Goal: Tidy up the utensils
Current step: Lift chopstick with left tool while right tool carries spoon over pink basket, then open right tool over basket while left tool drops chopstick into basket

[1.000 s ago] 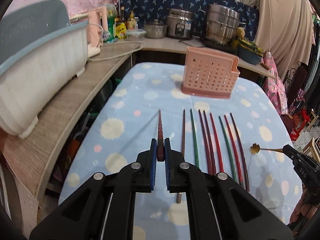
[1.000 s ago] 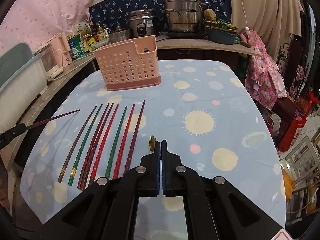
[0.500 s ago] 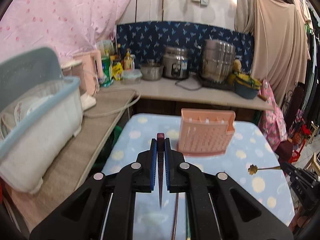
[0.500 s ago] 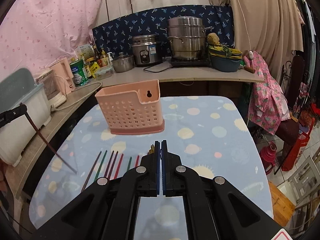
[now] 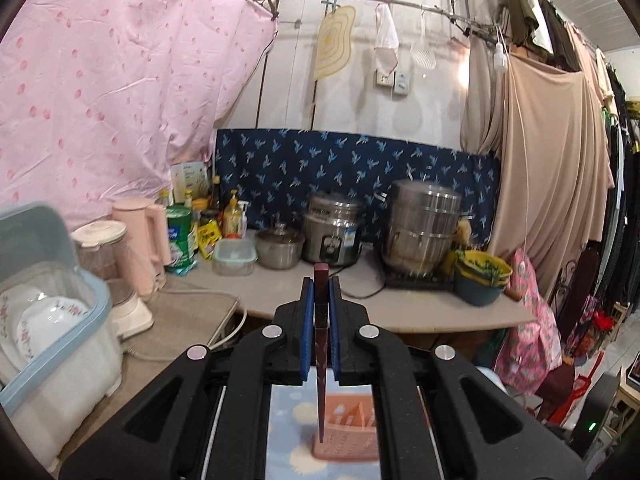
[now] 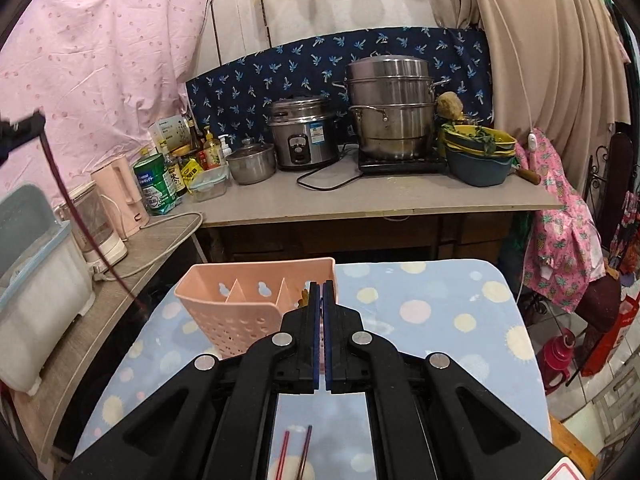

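Blue spotted cloth covers the table (image 6: 460, 320) in a crowded home kitchen, where utensils are being sorted into a pink basket (image 6: 224, 316).

Nearest the lens, the left tongs (image 5: 321, 320) are clamped on a dark red chopstick (image 5: 321, 380), gripped close to its thick square end, which pokes up between the blue pads (image 5: 307, 320). The thin tip hangs almost straight down, in line with the basket (image 5: 352, 428) below; whether it has passed the rim cannot be told.

The right tongs (image 6: 321, 320) are also closed, pinching something slim whose gold, flower-shaped end (image 6: 305, 298) peeps out beside the pads, over or just in front of the basket's right-hand compartment. Its stem is hidden, so what it is stays unclear.

Two more chopsticks (image 6: 294, 454) lie on the cloth under the right tongs.

Judging by looks, the chopstick is light, stiff and lacquered, so probably slippery. A hold near the thick end lets it hang plumb but free to swing, so it should go in slowly. The basket seems light plastic and might slide if knocked.

Beyond the table, a counter (image 6: 380, 204) carries a rice cooker (image 6: 302, 136), a steel steamer (image 6: 392, 108), bottles and a pink kettle (image 6: 124, 196), against navy print fabric (image 6: 340, 60) and a pink sheet (image 6: 96, 64).
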The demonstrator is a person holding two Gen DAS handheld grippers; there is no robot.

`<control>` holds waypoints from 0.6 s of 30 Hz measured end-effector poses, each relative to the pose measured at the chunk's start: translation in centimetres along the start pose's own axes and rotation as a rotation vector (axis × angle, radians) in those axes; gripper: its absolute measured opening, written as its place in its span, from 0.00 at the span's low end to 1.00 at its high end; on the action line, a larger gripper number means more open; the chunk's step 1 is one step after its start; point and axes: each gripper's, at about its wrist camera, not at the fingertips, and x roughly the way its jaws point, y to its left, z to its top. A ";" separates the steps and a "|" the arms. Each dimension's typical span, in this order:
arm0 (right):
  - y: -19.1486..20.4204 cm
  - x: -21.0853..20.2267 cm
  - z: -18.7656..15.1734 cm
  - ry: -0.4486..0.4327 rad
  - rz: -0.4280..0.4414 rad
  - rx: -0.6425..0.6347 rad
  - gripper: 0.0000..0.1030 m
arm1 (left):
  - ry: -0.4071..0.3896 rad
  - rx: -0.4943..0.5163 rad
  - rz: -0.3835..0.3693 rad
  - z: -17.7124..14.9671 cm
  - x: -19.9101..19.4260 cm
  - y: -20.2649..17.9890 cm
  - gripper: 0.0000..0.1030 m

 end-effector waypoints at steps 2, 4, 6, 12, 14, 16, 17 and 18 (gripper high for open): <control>0.1 1.0 0.3 0.009 0.006 -0.003 0.02 | -0.009 -0.003 -0.017 0.5 1.2 -0.6 0.07; 0.1 2.0 0.4 0.018 0.006 -0.007 0.02 | -0.010 -0.004 -0.032 0.7 2.3 -1.1 0.07; 0.0 3.1 0.3 0.036 0.007 -0.008 0.02 | -0.004 0.003 -0.043 0.3 3.6 -1.7 0.07; -0.2 5.8 -0.6 0.082 -0.012 -0.005 0.02 | 0.111 0.032 -0.047 -3.8 8.3 -2.3 0.07; -0.4 5.8 -0.9 0.079 -0.016 -0.002 0.05 | 0.151 0.030 -0.023 -5.2 9.4 -1.9 0.09; -0.5 5.6 -1.3 0.073 -0.020 0.002 0.10 | 0.183 0.017 -0.005 -6.5 10.0 -1.2 0.21; -0.6 5.2 -1.4 0.068 -0.019 0.005 0.14 | 0.195 0.005 0.003 -6.9 10.0 -0.7 0.29; -0.7 4.8 -1.5 0.064 -0.020 0.007 0.15 | 0.201 -0.004 0.006 -7.2 9.8 -0.3 0.31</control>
